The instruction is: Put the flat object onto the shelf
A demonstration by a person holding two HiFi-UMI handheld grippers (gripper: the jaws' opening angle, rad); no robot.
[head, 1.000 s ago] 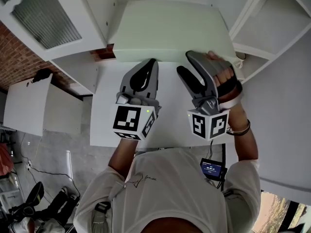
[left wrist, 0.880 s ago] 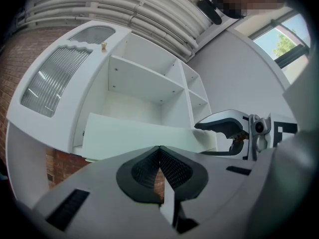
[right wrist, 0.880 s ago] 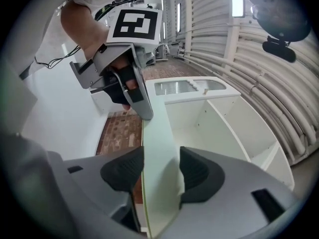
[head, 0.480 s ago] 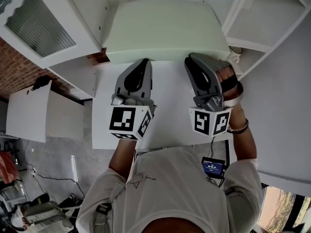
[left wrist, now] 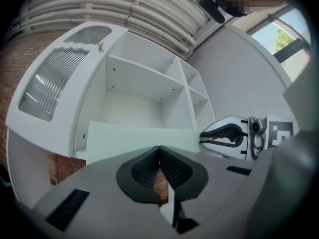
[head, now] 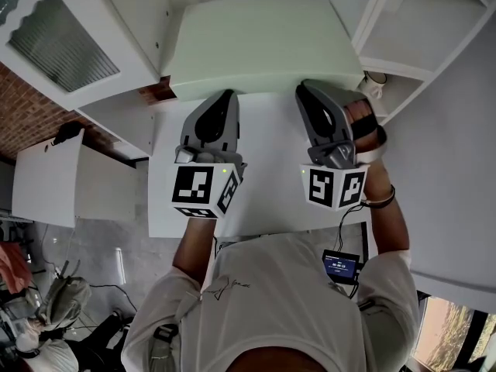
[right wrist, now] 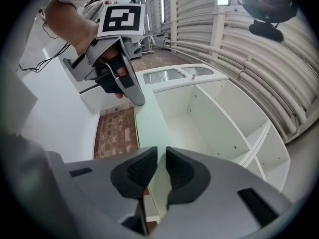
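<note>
The flat object is a pale green board (head: 260,45) that lies level in front of the white shelf unit (head: 418,29). Its near edge is at both grippers. My left gripper (head: 221,99) is shut on that edge, and in the left gripper view the board (left wrist: 134,141) stretches away behind the meeting jaws (left wrist: 159,151). My right gripper (head: 311,93) is closing on the same edge further right. The board (right wrist: 149,128) fills the narrow gap between its pads (right wrist: 161,156). The open shelf compartments (right wrist: 219,118) lie just beyond the board.
A white table (head: 263,200) is under the grippers. The shelf's door with ribbed glass (head: 70,29) stands open at the left, above a brick floor (head: 23,91). A low white cabinet (head: 46,177) is at the far left. A small screen (head: 339,266) hangs at the person's waist.
The right gripper's jaws went from wide open to nearly together on the board's near edge. Both grippers and the board shifted slightly away from the person.
</note>
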